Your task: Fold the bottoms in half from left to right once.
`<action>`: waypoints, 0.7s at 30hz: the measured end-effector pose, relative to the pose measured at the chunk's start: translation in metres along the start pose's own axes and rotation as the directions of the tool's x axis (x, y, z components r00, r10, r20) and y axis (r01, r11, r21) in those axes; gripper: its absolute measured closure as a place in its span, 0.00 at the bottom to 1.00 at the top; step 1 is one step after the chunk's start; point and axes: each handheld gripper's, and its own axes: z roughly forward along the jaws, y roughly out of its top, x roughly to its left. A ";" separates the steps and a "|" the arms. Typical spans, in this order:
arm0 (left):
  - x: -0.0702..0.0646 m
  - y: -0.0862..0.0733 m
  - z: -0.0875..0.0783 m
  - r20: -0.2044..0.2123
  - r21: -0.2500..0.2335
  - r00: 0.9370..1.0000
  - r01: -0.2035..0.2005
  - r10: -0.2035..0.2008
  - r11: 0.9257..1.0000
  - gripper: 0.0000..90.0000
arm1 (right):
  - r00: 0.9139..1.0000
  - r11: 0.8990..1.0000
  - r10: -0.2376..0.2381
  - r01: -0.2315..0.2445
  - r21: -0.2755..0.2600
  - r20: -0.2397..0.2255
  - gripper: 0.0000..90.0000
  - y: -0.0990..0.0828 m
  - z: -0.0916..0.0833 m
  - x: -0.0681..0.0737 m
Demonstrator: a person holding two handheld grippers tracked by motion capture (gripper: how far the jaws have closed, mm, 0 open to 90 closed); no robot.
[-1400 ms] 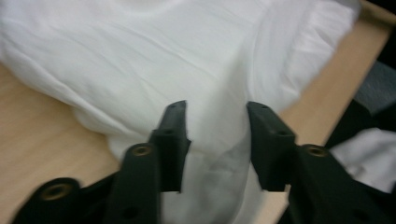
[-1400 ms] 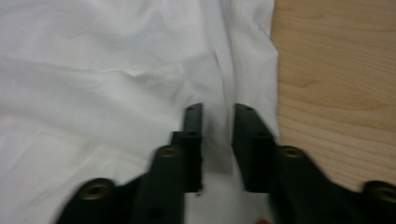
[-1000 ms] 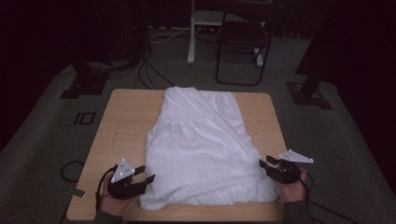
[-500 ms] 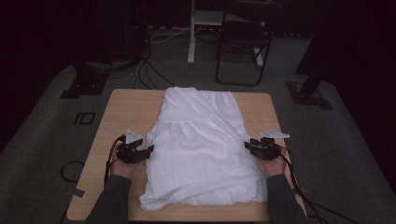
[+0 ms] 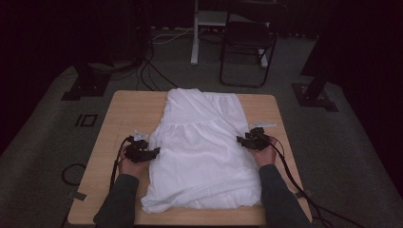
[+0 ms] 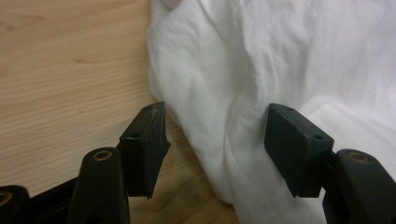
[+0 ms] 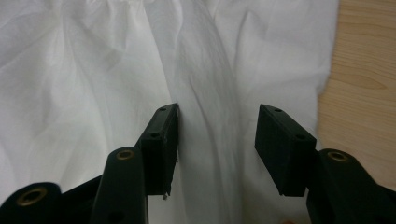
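- A white dress lies flat on the wooden table, running from near the far edge to near the near edge, midway between the left and right edges.
- The narrow top part of the dress points to the far edge; the wide skirt spreads toward the near edge, with a crumpled hem.
- The left gripper sits at the left side edge of the skirt, about halfway along the tabletop.
- The left gripper's jaws are spread and have just been opening. In the left gripper view the folded side edge of the dress lies between them; the pads do not press on it.
- The right gripper sits at the right side edge of the dress, just below the gathered waist seam.
- Its jaws are spread and have just been opening. In the right gripper view a ridge of cloth runs between them, not pinched.
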 end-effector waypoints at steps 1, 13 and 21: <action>0.000 0.000 0.005 0.018 0.010 1.000 0.012 -0.012 1.000 0.44 | 1.000 1.000 -0.001 0.001 0.008 -0.001 0.54 0.002 0.004 0.000; -0.021 -0.002 -0.039 0.048 -0.131 0.995 -0.079 0.086 0.988 0.98 | 0.993 0.996 0.004 0.007 -0.094 0.122 1.00 0.010 -0.027 -0.003; -0.026 -0.003 -0.022 0.018 -0.109 0.997 -0.070 0.073 0.992 0.63 | 0.983 0.999 0.028 -0.031 0.014 0.183 0.99 -0.013 -0.006 -0.024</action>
